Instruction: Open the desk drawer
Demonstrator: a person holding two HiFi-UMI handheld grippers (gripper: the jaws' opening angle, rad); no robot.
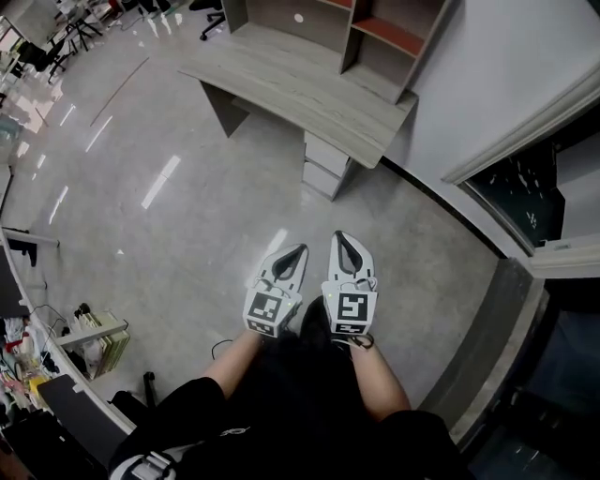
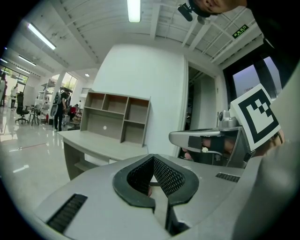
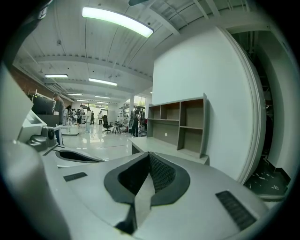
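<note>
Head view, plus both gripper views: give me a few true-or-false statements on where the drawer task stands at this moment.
1. Both grippers are over bare floor, apart from the desk. True.
2. The left gripper is clamped on a drawer handle. False: its jaws are together on nothing, well short of the desk.
3. The drawers under the desk's end near the wall look closed. True.
4. The right gripper has its jaws wide apart. False: they meet at the tips, with nothing between them.
5. The shelf unit on the desk is packed with books. False: the compartments that show look empty.
</note>
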